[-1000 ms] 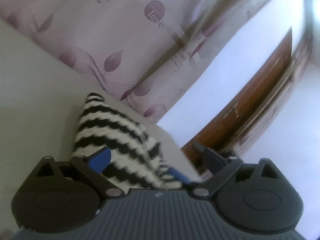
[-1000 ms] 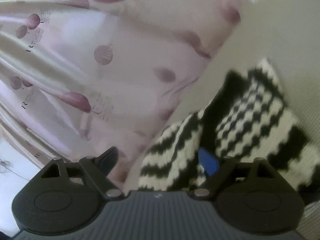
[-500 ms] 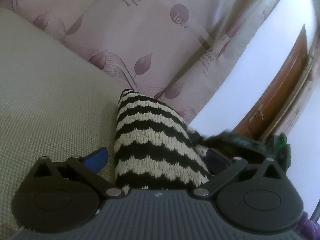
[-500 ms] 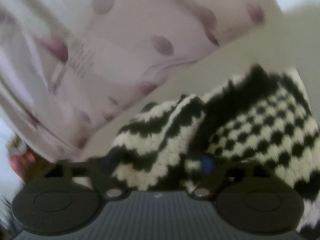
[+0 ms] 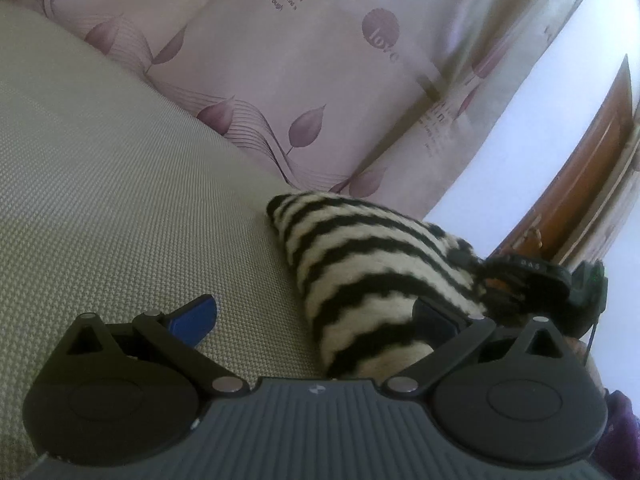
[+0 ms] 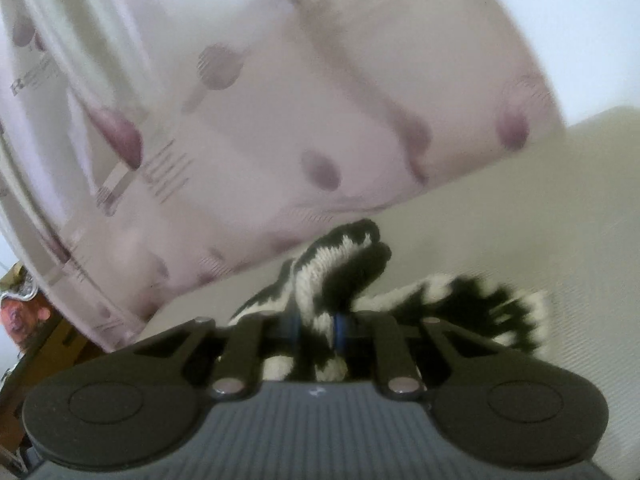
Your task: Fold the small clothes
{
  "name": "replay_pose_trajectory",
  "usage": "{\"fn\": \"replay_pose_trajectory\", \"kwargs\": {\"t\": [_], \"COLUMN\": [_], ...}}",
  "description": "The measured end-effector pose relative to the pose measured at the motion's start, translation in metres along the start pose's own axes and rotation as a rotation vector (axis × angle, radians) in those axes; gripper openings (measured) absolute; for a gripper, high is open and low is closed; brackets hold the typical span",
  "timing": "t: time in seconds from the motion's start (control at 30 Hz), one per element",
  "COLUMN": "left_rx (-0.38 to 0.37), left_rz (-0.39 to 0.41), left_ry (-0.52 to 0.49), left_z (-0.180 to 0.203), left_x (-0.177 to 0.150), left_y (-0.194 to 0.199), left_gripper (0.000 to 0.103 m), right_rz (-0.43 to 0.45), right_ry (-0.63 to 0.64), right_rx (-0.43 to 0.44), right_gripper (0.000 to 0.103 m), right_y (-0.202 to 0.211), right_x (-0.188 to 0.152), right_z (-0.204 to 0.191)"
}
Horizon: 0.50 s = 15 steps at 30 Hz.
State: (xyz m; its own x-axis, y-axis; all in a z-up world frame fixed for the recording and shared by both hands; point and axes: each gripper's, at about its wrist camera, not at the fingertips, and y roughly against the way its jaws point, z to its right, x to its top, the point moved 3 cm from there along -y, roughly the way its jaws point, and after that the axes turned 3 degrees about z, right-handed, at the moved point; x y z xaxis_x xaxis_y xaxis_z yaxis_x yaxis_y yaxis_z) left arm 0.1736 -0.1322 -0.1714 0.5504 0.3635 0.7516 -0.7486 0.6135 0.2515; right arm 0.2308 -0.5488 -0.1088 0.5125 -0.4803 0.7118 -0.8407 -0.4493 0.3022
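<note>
Presently a beige surface carries the striped knit, with a leaf-print curtain beyond. Left gripper: jaws fully apart, near the knit's near end, pads not pressing it. Right gripper: jaws closing, pinching a bunched fold of knit.

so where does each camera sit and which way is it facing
Left wrist: on the left gripper, looking forward and slightly down across the beige mattress to the leaf-print curtain; own fingers wide open.
Right wrist: on the right gripper, facing the same curtain; jaws closing on the knit.
Shared: the black-and-white striped knit garment, curtain, mattress.
</note>
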Motion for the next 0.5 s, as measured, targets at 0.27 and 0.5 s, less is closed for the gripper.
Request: {"fn": "replay_pose_trajectory", "kwargs": {"t": [0.27,0.5], "left_rx": [0.010,0.017], "left_rz": [-0.010,-0.018], "left_ry": [-0.006,-0.014], "left_z": [0.001,-0.001], "left_x": [0.003,0.004], "left_y": [-0.004,-0.005], "left_gripper": [0.103,0.103], "right_rz": [-0.016,-0.025], "right_ry": [-0.140,-0.233], "right_rx": [-0.091,-0.055], "right_gripper": [0.015,0.015], "right_y": [0.013,-0.004], "right_x": [-0.005,-0.024], "right_z": [0.076,0.096]}}
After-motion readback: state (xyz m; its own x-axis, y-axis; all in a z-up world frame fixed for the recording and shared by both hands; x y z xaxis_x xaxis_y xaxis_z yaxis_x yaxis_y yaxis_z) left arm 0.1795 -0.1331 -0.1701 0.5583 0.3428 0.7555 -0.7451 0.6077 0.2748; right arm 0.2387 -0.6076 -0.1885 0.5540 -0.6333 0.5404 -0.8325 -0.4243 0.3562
